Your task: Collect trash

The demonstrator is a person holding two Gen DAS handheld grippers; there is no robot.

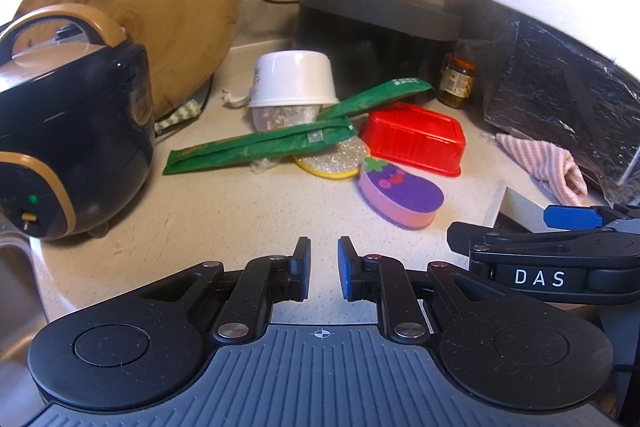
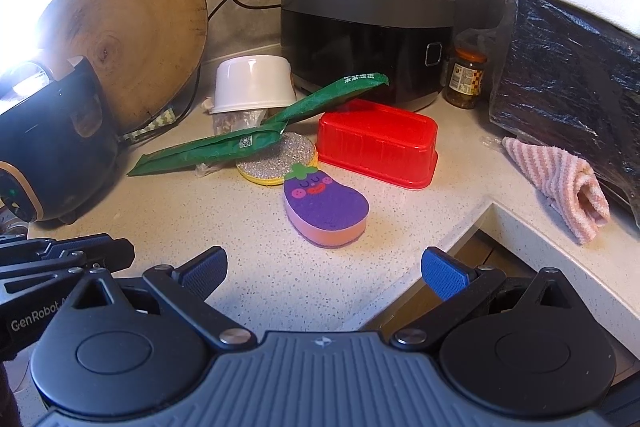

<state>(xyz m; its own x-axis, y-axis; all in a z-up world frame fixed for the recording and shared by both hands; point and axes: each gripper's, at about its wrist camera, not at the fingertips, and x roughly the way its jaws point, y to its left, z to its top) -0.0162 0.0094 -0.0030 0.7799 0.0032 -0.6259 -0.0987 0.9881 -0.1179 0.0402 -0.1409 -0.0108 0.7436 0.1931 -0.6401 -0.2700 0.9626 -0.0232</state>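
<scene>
On the speckled counter [image 1: 224, 211] lie a long green wrapper [image 1: 260, 145] [image 2: 224, 145], an upturned white plastic bowl [image 1: 292, 79] [image 2: 252, 83] over a clear bag of scraps [image 1: 276, 117], and an upturned red plastic tray [image 1: 416, 137] [image 2: 380, 143]. My left gripper [image 1: 324, 269] hovers empty over the counter's near part, its jaws nearly closed with a narrow gap. My right gripper [image 2: 324, 271] is wide open and empty, short of the eggplant-shaped sponge [image 2: 326, 209] [image 1: 400, 193]. Its body shows in the left wrist view [image 1: 552, 259].
A dark rice cooker [image 1: 68, 131] stands left, a round wooden board [image 1: 152, 15] behind it. A grey cooker [image 2: 364, 31], a jar [image 2: 466, 77], a black bag [image 2: 568, 75], a pink striped cloth [image 2: 560, 183] and a round glitter scourer [image 2: 276, 155] are around. The counter edge steps at the right [image 2: 500, 219].
</scene>
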